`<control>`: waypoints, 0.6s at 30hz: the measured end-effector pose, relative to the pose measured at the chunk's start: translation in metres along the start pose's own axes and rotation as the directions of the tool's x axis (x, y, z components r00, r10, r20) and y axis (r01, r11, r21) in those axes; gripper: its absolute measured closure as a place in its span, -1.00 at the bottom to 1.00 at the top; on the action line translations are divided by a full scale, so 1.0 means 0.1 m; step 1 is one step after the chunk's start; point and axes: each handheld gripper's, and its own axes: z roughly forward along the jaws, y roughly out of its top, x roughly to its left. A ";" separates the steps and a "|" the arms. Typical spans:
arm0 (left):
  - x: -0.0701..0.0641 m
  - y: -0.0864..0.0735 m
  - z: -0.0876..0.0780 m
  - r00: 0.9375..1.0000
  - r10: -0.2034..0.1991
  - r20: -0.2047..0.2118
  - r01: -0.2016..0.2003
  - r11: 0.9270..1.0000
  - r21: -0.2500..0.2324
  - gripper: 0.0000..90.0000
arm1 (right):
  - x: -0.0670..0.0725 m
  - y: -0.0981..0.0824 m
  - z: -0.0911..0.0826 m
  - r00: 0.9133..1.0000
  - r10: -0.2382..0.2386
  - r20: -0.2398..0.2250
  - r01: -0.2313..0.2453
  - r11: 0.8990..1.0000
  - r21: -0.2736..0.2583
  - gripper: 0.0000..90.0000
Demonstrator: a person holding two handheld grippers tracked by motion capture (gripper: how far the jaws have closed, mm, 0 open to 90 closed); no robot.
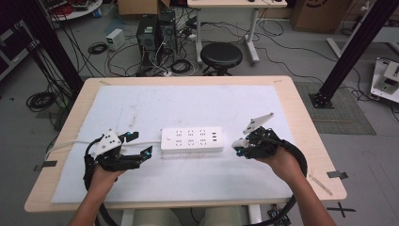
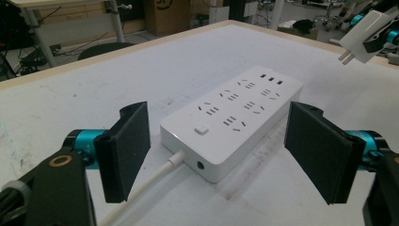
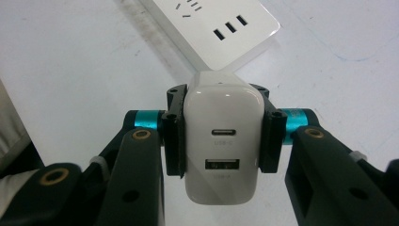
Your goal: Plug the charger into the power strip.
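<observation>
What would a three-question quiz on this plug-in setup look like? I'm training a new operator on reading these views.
1. True or false: the left gripper is clamped on the power strip.
2. What does the right gripper hold?
A) a cable B) a white charger C) nothing
3. Which end of the power strip does its white cord leave from, in the high view?

Key
1. False: the jaws stand open on either side of its cord end, apart from it.
2. B, the white charger.
3. The left end, nearest the left gripper.
</observation>
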 end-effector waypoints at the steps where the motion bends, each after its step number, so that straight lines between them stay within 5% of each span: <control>1: 0.00 0.00 0.00 1.000 -0.001 -0.001 0.001 1.000 0.000 -0.48 | 0.00 -0.01 0.00 1.000 0.009 -0.002 -0.009 1.000 -0.007 0.40; 8: 0.01 -0.01 -0.02 1.000 -0.002 -0.005 0.002 1.000 -0.004 -0.48 | -0.05 -0.08 0.00 0.999 0.046 -0.008 -0.046 0.999 -0.005 0.40; 11: 0.03 -0.02 -0.04 1.000 -0.003 -0.009 0.003 1.000 -0.006 -0.48 | -0.12 -0.14 -0.04 0.989 0.126 -0.080 -0.131 0.990 -0.057 0.40; 12: 0.03 -0.02 -0.04 1.000 -0.005 -0.011 0.005 1.000 -0.008 -0.48 | -0.14 -0.17 -0.05 0.987 0.146 -0.072 -0.151 0.987 -0.061 0.40; 18: 0.04 -0.03 -0.04 1.000 -0.008 -0.010 0.007 1.000 -0.011 -0.48 | -0.15 -0.26 -0.11 0.990 0.127 -0.058 -0.130 0.990 -0.053 0.40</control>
